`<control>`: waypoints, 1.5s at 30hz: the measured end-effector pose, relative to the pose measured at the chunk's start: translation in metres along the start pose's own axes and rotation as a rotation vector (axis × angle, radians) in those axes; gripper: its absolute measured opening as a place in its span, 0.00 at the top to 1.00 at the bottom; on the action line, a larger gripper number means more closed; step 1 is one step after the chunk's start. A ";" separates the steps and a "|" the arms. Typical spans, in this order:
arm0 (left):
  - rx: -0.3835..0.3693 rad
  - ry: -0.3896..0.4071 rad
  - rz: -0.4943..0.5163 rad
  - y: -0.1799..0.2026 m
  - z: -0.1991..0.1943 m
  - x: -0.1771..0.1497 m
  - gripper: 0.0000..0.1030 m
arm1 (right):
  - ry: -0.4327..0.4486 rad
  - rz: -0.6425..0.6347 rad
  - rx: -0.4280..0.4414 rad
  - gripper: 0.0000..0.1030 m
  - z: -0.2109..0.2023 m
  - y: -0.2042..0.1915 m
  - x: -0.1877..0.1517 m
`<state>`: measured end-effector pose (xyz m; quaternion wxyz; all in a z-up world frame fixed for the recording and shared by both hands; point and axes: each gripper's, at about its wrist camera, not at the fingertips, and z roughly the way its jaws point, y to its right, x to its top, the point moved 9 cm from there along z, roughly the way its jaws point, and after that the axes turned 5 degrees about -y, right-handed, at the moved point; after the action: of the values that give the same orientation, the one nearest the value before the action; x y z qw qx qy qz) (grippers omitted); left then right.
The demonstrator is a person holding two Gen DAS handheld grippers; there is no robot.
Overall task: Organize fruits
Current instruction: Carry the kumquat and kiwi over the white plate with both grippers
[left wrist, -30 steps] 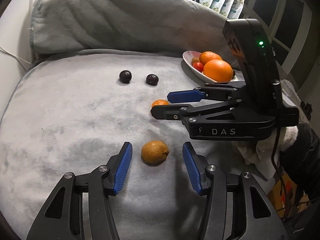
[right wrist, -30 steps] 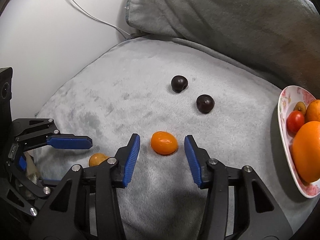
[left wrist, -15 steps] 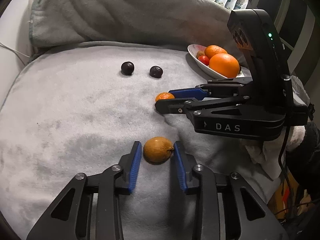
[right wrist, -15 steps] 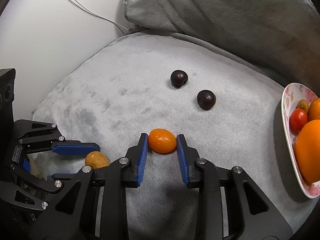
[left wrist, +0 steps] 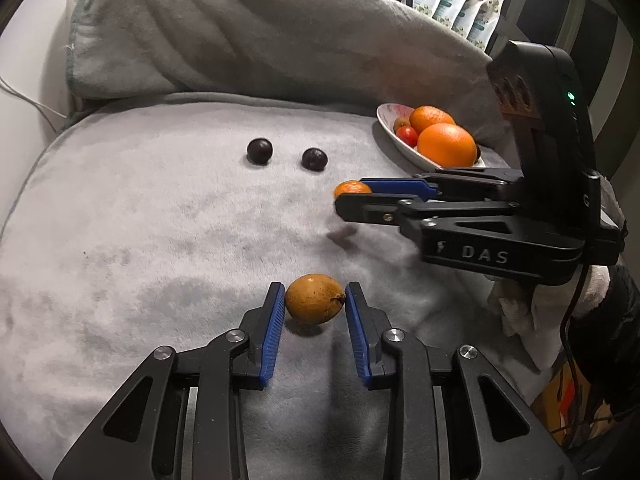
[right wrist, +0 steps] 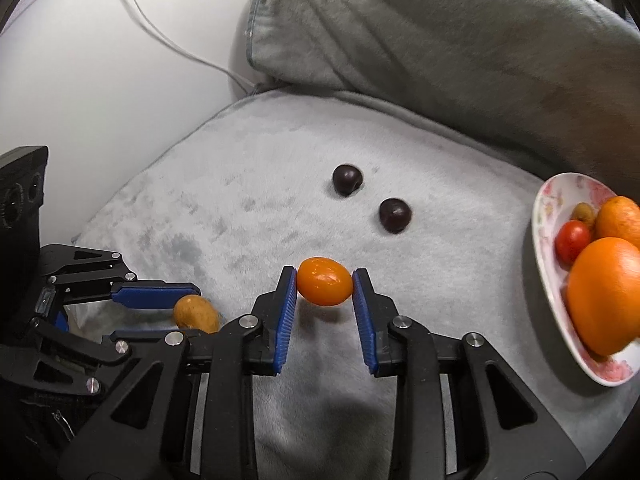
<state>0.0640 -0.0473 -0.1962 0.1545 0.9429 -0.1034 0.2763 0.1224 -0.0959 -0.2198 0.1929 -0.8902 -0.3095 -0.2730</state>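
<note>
Left gripper (left wrist: 315,299), own wrist view: both blue pads press the flanks of a brown oval fruit (left wrist: 314,298), which sits directly between the fingertips with its long axis running crosswise from pad to pad and its stem nub against the right-hand pad. A shadow lies on the grey blanket (left wrist: 140,220) beneath it, so the fruit is probably just clear of the cloth, though the fisheye view leaves this uncertain.

Right gripper (right wrist: 325,282), own wrist view: closed on a glossy orange fruit (right wrist: 325,281), likewise held at the fingertips with its long axis crosswise; it also appears slightly lifted.

Governing relation: the floral plate (right wrist: 545,216), already holding oranges and small fruits, lies ahead and to the right of the right gripper, near it. Seen from the left gripper, the plate (left wrist: 386,118) lies far ahead and to the right, beyond the right gripper (left wrist: 352,196), which crosses the direct path. The right hand is therefore judged better placed to deliver first, the left following once that path opens.

Two dark plums (right wrist: 347,179) rest on the blanket ahead of both grippers, apart from each other and untouched.
</note>
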 end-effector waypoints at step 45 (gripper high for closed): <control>-0.095 0.054 0.146 0.081 0.046 0.105 0.72 | 0.211 0.297 -0.254 0.71 -0.132 0.200 -0.023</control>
<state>0.1504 -0.1506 -0.1553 0.1811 0.9167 -0.1807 0.3070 0.1907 -0.3205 -0.1664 0.1484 -0.9097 -0.1161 -0.3701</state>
